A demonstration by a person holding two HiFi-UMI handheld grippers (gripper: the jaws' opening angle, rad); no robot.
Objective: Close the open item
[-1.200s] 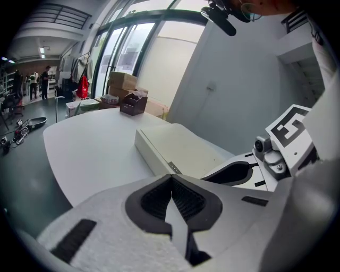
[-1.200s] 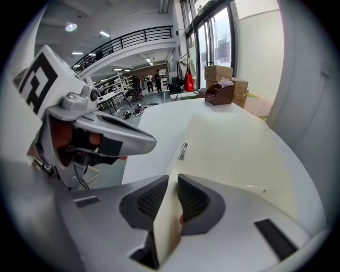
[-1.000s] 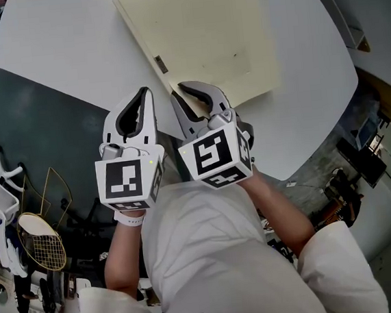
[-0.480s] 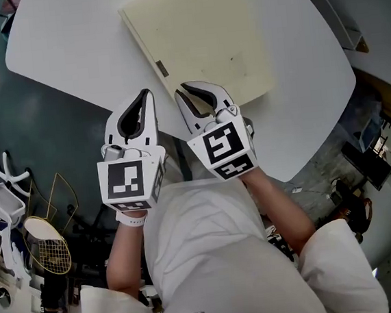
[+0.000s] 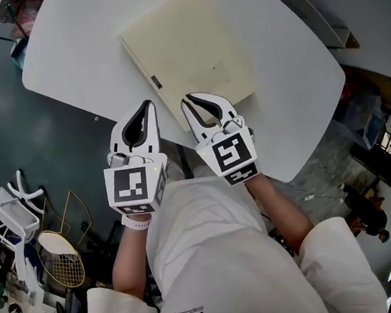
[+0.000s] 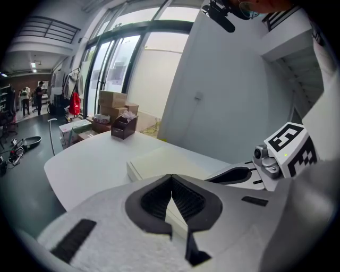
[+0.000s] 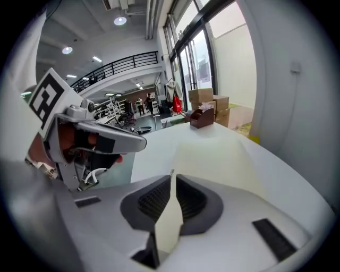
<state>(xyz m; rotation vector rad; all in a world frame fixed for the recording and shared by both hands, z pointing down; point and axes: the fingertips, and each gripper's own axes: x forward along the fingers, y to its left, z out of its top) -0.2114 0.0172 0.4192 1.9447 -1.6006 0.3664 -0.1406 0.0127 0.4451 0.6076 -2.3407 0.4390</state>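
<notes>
A flat cream case (image 5: 185, 50) lies on the white table (image 5: 75, 54), its lid down and a small latch (image 5: 155, 82) on its left side. Both grippers hover side by side over the table's near edge, just short of the case. My left gripper (image 5: 150, 103) is shut, its tips touching and nothing in them. My right gripper (image 5: 186, 99) is closing, with a thin gap left at the tips and nothing between them. Beyond the jaws, the case shows in the left gripper view (image 6: 170, 162) and in the right gripper view (image 7: 212, 159).
A brown desk organiser (image 6: 124, 126) stands at the table's far end, with cardboard boxes (image 6: 114, 100) behind it. On the floor to the left lie a racket (image 5: 58, 249) and a white rack (image 5: 11, 204). Dark equipment (image 5: 371, 163) stands at the right.
The right gripper's jaws have narrowed from a wide gap to a thin one. Both grippers sit slightly further back from the case's near corner. The head view has shifted.
</notes>
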